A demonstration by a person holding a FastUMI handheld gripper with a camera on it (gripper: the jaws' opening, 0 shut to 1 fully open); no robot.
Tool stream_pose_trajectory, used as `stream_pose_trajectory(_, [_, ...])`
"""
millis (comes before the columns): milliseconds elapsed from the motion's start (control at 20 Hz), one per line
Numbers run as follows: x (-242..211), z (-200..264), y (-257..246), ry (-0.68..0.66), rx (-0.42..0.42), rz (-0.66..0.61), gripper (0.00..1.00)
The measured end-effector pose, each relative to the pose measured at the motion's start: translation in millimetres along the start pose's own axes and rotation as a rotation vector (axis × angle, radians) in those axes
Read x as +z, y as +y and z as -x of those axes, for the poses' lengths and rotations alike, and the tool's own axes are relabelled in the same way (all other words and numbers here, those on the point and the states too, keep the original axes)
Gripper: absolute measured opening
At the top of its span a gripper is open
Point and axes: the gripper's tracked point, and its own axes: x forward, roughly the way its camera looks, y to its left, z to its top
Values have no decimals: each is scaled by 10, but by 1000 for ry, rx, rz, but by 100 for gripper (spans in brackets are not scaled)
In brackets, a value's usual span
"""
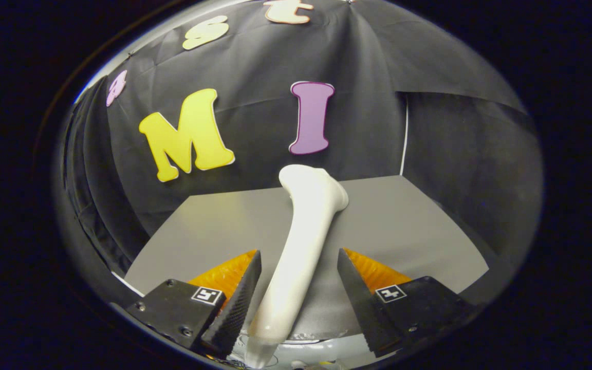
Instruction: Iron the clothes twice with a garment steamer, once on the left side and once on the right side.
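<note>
Two fingers of the open gripper (299, 267) flank the white steamer (303, 241) lying on the grey table (404, 221).

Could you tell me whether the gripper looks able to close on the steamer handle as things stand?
Probably yes. The white steamer handle stands between the open fingers of the gripper. Nothing lies between either finger and the handle, though the gap on the right side looks wider.

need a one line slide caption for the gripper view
White garment steamer standing between the gripper's open fingers above a grey table.
</note>
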Motion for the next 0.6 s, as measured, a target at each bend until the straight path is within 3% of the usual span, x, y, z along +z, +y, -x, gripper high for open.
stream_pose_trajectory(350, [-87,-96,36,53,57,-29,63])
stream_pose_trajectory(600, [-49,-105,140,61,108,-134,44])
